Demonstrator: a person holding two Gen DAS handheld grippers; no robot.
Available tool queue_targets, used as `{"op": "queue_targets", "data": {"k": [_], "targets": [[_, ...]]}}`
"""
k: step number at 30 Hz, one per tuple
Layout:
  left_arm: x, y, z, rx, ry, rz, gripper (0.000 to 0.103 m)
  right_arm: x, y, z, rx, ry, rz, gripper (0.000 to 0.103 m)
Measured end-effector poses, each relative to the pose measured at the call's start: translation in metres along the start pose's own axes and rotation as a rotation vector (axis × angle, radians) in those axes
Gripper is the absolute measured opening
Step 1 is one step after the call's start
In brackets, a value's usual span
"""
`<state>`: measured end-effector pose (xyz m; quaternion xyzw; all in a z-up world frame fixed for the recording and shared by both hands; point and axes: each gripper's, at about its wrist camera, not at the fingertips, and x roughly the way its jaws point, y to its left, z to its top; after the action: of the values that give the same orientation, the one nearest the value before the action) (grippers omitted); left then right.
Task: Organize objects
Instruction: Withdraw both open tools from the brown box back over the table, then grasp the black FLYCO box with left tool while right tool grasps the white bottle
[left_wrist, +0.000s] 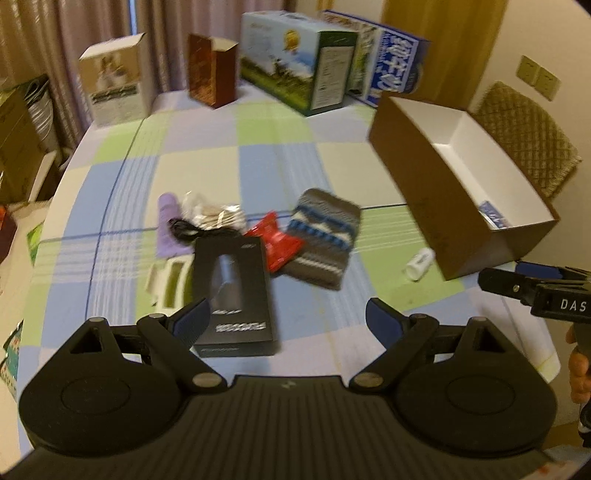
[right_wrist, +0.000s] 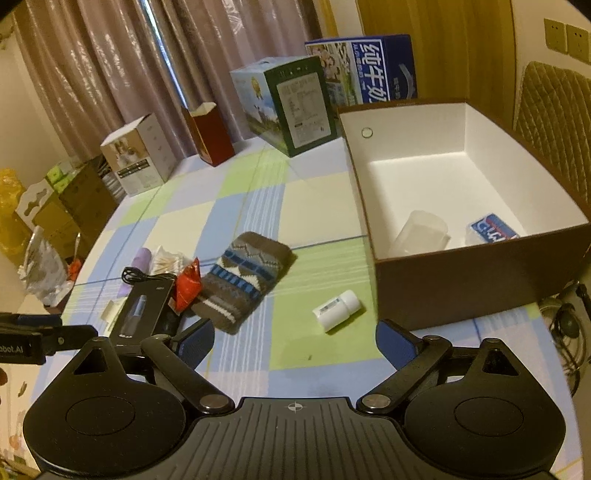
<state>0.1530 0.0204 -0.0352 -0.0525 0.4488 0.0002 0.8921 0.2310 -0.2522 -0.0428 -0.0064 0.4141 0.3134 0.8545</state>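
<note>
I see a brown box (right_wrist: 461, 280) with white inside, a brown, blue and white patterned sock (right_wrist: 242, 278), and a pastel checked tablecloth (right_wrist: 236, 192).

L wrist cam sits above the near edge of the table (left_wrist: 295, 166), looking fwd and down past its own claw (left_wrist: 286, 323), close to the black box (left_wrist: 232, 295). R wrist cam sits further right at about the same height, facing fwd toward the brown box (right_wrist: 480, 273). Both views share the knit pouch (left_wrist: 321, 236) (right_wrist: 240, 280), white bottle (left_wrist: 419, 264) (right_wrist: 336, 306), brown box and far cartons (left_wrist: 295, 62) (right_wrist: 291, 107).
</note>
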Motion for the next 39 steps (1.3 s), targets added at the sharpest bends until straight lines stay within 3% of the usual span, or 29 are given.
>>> {"op": "queue_targets", "data": {"k": [8, 21, 29, 36, 39], "targets": [[0.037, 0.018, -0.004, 0.01, 0.057, 0.043, 0.089, 0.03, 0.002, -0.007, 0.067, 0.03, -0.04, 0.072], [0.116, 0.035, 0.008, 0.036, 0.17, 0.071, 0.089, 0.07, -0.005, -0.006, 0.207, 0.046, -0.121, 0.069], [0.135, 0.039, 0.014, 0.053, 0.196, 0.046, 0.081, 0.096, -0.012, -0.004, 0.349, 0.016, -0.214, 0.044], [0.141, 0.04, 0.015, 0.07, 0.206, 0.035, 0.082, 0.111, -0.022, -0.005, 0.421, 0.019, -0.276, 0.038], [0.144, 0.04, 0.015, 0.069, 0.211, 0.037, 0.082, 0.113, -0.023, -0.005, 0.397, 0.017, -0.287, 0.027]]}}
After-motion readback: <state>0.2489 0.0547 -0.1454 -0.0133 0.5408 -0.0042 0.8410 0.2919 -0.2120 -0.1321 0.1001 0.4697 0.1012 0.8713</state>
